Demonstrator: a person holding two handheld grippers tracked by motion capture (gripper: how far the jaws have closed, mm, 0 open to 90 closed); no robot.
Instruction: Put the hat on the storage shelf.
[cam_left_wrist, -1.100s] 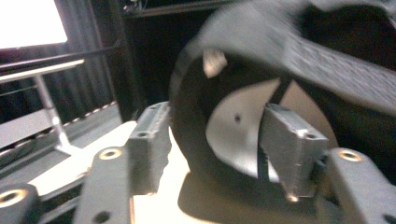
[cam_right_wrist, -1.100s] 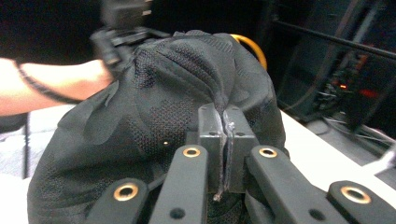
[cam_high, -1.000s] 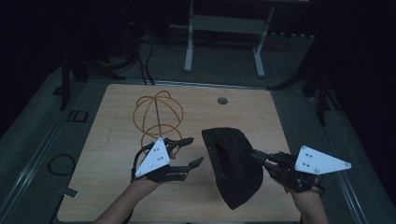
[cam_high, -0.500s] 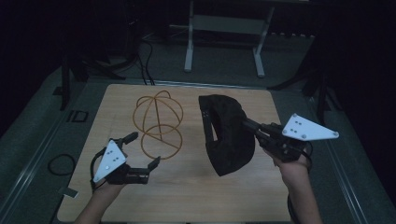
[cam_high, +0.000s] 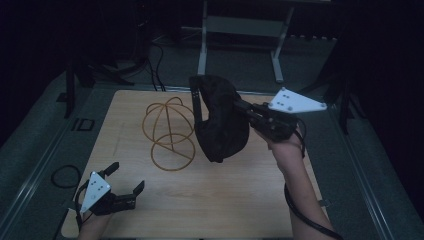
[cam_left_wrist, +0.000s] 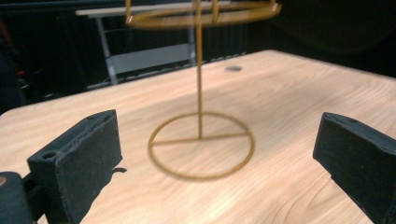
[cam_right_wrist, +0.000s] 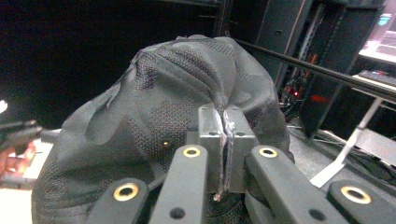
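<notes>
- The black cap (cam_high: 220, 117) hangs in the air above the far right part of the surface (cam_high: 215, 200), beside and a little above the wire stand (cam_high: 170, 131), apart from it
- The right tool (cam_high: 240, 106) is clamped shut on a fold of the cap's fabric; in the right gripper view the two pads (cam_right_wrist: 211, 122) meet with cloth pinched between them, and the crown bulges beyond them
- The stand, a gold wire globe on a stem with a ring base, sits upright on the surface with nothing on it; the left gripper view shows its ring base (cam_left_wrist: 201, 145) flat on the wood, straight ahead of the jaws
- The left tool (cam_high: 126, 179) sits low at the near left corner, well apart from both cap and stand; its jaws have just been opening and now stand wide with nothing between them
- Judged from this, the cap is picked up and carried close to the stand; setting it over the wire globe and letting go is not yet done
- The left tool looks free to steady the stand or tug the cap straight
</notes>
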